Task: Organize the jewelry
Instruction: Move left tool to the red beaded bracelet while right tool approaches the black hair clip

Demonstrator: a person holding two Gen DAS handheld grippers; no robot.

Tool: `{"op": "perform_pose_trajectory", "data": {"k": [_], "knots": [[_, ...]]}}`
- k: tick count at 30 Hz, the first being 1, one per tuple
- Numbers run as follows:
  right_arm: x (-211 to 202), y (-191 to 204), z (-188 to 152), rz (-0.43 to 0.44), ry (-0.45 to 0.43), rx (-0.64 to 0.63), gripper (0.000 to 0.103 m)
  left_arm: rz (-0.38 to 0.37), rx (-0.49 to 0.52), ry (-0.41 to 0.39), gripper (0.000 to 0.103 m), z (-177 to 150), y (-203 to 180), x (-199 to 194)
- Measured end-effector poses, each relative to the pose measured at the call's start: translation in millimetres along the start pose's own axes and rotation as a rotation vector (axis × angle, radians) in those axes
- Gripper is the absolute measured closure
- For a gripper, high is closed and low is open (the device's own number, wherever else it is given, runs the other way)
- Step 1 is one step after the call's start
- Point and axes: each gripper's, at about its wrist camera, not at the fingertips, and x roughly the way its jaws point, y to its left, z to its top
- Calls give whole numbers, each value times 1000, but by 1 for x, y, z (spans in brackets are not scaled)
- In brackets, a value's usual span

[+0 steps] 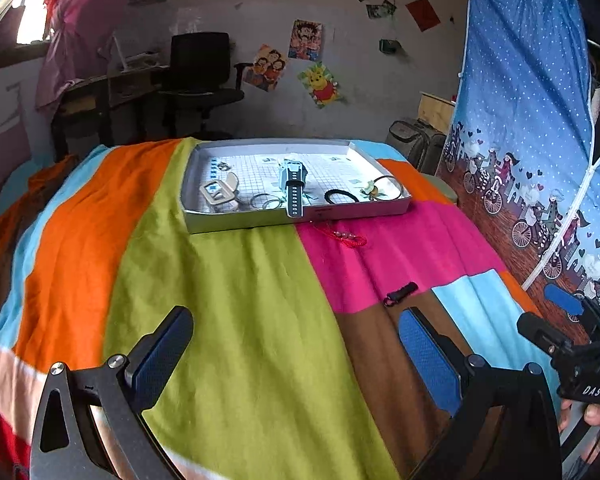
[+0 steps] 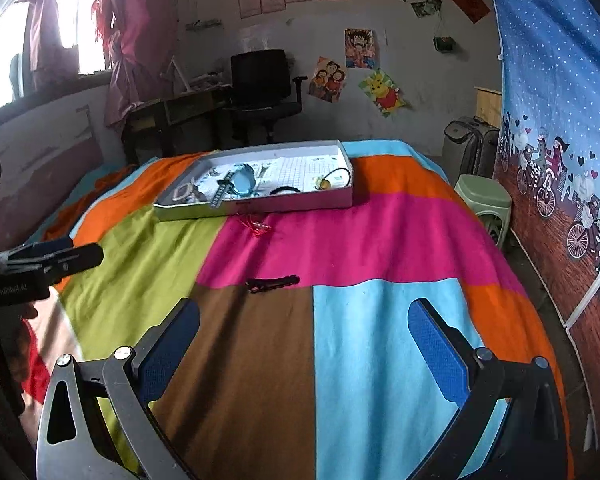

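My left tongs (image 1: 296, 344) hang spread wide over the green stripe of the bed's patchwork blanket (image 1: 240, 300), nothing between the pads. Ahead sits the shallow tray (image 1: 300, 216), and it's filling up: a beige buckle piece (image 1: 218, 194) on its left, thin rings (image 1: 266, 202), the blue watch (image 1: 293, 188) with its strap draped over the front rim, a black hair band (image 1: 341, 197), a wire bangle (image 1: 386, 188) on the right. Just outside the front wall, on the pink patch, lies the red string bracelet (image 1: 342, 236). Nearer me, at the pink-brown seam, the small dark bracelet (image 2: 274, 283) lies loose. My right tongs (image 2: 304, 344) hover gaping and empty right behind it. So two pieces are left out, I reckon. Next move: drop the right tongs low onto that dark one and pinch flat against soft cloth.
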Motion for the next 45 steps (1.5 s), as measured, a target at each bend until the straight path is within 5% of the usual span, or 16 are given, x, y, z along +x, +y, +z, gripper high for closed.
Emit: {"op": "perform_pose_trajectory", "data": {"k": [10,17,27,31,39,45], "knots": [[38,1,3,-3,74,-32,1,-44,32,22,0,16,-3,45],[77,4,3,60,148,-52,1,-150,25,45,0,23,-2,89],[129,21,4,127,191,-73,4,-174,37,72,26,35,-8,135],[146,25,5,130,207,-71,20,-199,42,69,38,40,-13,148],[157,28,7,133,192,-60,25,-244,36,60,42,48,-23,170],[167,36,4,134,230,-98,40,-257,39,147,45,51,-33,197]]}}
